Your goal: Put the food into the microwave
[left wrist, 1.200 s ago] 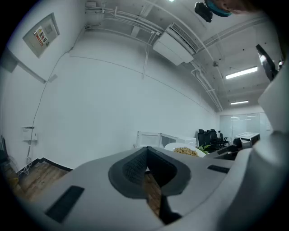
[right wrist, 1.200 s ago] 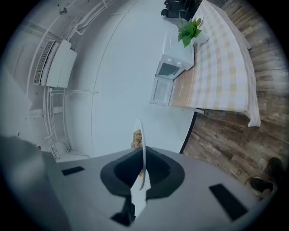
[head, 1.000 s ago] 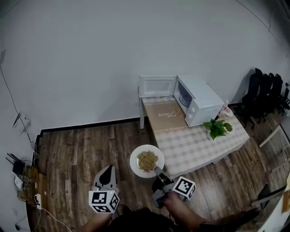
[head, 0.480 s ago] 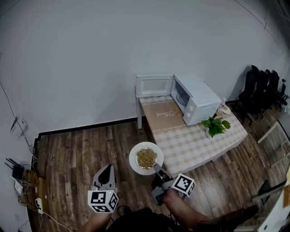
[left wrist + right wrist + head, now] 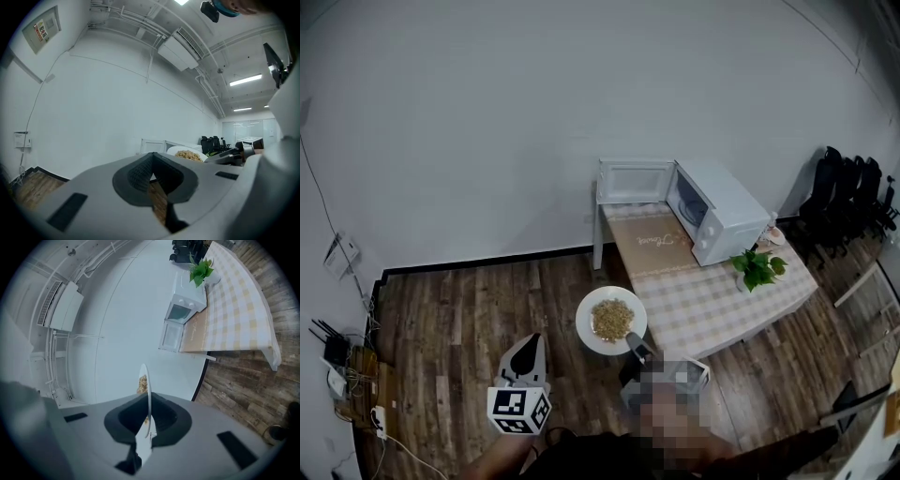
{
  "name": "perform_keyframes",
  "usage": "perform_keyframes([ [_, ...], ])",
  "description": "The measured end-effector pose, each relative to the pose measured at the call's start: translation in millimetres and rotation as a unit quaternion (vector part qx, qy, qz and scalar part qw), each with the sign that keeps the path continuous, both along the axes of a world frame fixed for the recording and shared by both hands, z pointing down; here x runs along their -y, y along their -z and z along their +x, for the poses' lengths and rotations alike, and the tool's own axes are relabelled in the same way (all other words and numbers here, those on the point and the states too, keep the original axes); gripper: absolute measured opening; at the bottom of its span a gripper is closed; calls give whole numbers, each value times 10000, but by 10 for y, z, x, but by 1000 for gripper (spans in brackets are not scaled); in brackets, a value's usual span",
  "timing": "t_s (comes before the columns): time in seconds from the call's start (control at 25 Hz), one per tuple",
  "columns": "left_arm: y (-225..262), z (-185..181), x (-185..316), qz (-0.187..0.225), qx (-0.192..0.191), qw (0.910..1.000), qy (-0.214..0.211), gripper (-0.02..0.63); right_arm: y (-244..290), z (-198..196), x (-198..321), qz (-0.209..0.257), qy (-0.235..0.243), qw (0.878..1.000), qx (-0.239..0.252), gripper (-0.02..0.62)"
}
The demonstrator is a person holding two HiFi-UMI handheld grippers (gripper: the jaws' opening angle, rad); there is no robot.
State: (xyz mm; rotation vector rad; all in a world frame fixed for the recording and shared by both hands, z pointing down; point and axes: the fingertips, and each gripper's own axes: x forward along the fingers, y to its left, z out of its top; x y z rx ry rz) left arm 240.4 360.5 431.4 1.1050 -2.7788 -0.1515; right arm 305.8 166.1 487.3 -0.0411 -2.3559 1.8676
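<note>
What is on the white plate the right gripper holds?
Tan, grainy food heaped at the middle of the plate, bare rim around it. The right gripper clamps the near edge, covering that bit.

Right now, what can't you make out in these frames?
Microwave interior: head view, too small and seen at an angle.
Right gripper body: head view, a mosaic patch covers it.
Food type: too small in head view; plate is edge-on in right gripper view.
Small things beside the plant: head view, too small.
</note>
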Motion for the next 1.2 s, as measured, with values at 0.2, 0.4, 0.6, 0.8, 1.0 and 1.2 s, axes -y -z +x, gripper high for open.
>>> perform_keyframes([
  [0.2,-75,-120,-167,45,-11,10000,-44,8,-57,-108,-100,46,-79,9999,43,18],
  [0.4,-98,-246,-181,51,-64,9999,-91,8,-36,-267,-87,40,-112,9999,65,17],
  [0.6,-139,-502,-93,27,-114,9999,-85,8,-59,-546,11,39,-101,9999,62,18],
  [0.8,-88,-810,100,-2,-57,9999,-93,8,-76,-870,158,13,-31,10000,88,18],
  [1.0,-74,-1190,360,13,-71,10000,-52,8,-82,-1207,332,-25,71,9999,119,18],
  [1.2,-64,-1551,688,-66,-89,9999,-81,8,-86,-1549,559,-83,148,9998,131,17],
])
